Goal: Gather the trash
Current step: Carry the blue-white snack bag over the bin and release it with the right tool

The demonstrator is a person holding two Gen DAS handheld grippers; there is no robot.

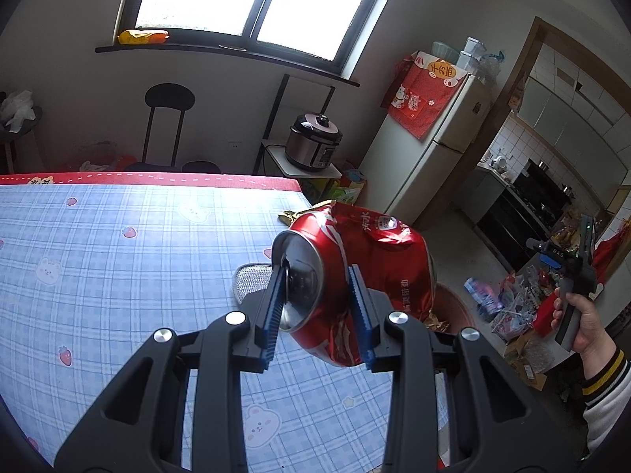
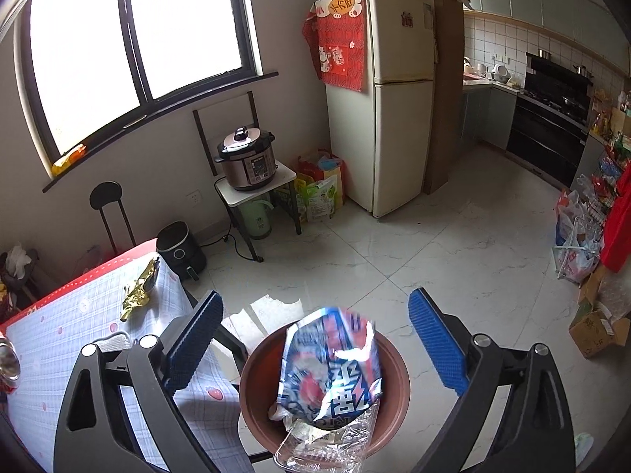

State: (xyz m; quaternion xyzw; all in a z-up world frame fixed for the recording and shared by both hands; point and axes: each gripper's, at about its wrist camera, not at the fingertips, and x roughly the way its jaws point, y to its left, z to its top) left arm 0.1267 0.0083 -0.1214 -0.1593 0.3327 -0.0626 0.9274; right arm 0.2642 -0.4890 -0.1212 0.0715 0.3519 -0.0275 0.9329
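Crushed red can (image 1: 347, 276), dented, silver top showing.

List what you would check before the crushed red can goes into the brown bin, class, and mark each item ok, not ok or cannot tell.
1. Left gripper clamped on the crushed red can: ok.
2. Right gripper open, nothing between its pads: ok.
3. Blue-and-white wrapper fully settled inside the brown bin: cannot tell, blurred.
4. Can directly above the bin: not ok, it sits at the table edge.
5. Room left in the bin: cannot tell.
6. Gold wrapper collected: not ok, it lies on the table.
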